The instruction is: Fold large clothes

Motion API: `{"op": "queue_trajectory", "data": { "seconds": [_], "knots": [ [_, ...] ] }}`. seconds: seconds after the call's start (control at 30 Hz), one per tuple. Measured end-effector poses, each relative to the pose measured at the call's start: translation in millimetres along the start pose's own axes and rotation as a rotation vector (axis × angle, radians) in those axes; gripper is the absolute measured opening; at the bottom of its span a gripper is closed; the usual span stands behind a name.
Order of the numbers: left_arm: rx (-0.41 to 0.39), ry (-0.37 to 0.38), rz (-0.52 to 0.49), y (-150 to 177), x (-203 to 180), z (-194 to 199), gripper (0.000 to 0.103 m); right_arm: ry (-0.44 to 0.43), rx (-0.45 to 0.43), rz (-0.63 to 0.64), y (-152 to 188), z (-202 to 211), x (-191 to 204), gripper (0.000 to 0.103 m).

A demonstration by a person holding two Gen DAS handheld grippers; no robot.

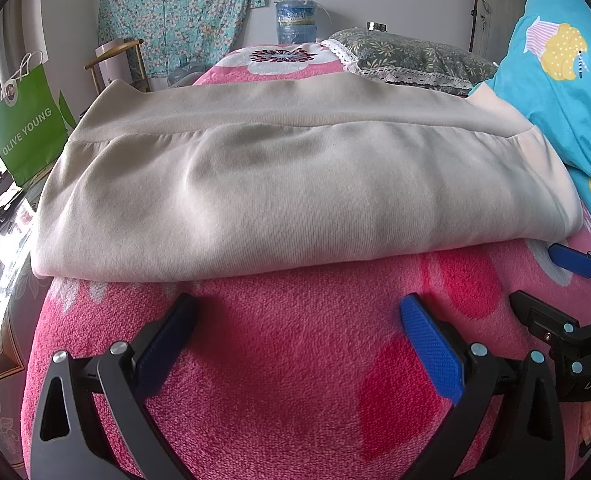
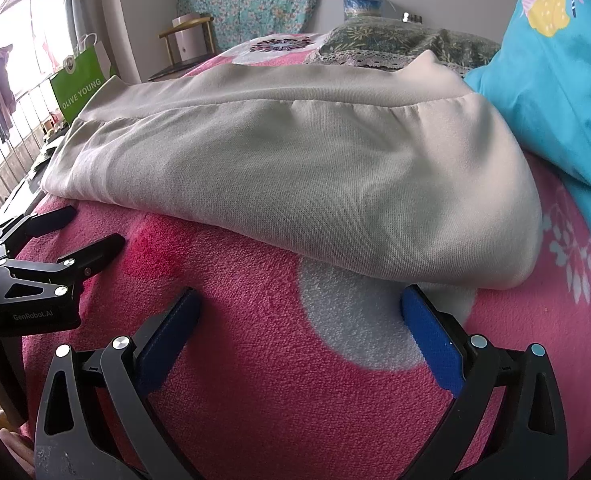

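Nearest the left wrist camera, the left hand-held gripper [image 1: 297, 320] hangs low over the pink fleece blanket [image 1: 295, 380] with its jaws spread wide and nothing between its blue pads. In the right wrist view the right hand-held gripper [image 2: 299, 316] is just as wide apart and holds nothing; its right pad sits just short of the near edge of the garment, over a white patch in the blanket's pattern. Each hand-held gripper shows at the edge of the other's view, both also with jaws apart.

Just beyond the fingertips lies the folded beige garment [image 1: 287, 192], a sweatshirt-like knit, flat across the blanket on the bed. Its folded edge faces the cameras and a wide ribbed band [image 1: 279, 108] runs along its far side. The right end of the garment touches a turquoise quilt [image 1: 555, 92] printed with yellow and pink shapes.

Behind the garment rests a grey-green leaf-print pillow [image 1: 411, 56] with lace trim. To the left of the bed stands a green "OLIVE YOUNG" paper bag [image 1: 27, 128]. Farther back, a blue water bottle [image 1: 295, 20] stands by the wall, where a teal floral cloth [image 1: 179, 12] hangs.
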State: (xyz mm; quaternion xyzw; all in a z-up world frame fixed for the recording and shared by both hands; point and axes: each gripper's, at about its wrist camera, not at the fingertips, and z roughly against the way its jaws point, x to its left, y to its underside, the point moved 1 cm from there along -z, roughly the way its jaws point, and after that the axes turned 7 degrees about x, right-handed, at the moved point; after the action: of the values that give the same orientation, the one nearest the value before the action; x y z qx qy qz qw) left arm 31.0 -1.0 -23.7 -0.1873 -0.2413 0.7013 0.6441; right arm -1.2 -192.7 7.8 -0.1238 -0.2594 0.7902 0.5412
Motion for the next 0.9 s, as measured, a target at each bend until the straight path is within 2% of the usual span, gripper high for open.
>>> {"op": "queue_trajectory", "data": {
  "seconds": [0.9],
  "knots": [
    [-0.001, 0.0, 0.001, -0.3, -0.1, -0.1, 0.099, -0.001, 0.0, -0.001, 0.0, -0.7, 2.5, 0.096]
  ]
}}
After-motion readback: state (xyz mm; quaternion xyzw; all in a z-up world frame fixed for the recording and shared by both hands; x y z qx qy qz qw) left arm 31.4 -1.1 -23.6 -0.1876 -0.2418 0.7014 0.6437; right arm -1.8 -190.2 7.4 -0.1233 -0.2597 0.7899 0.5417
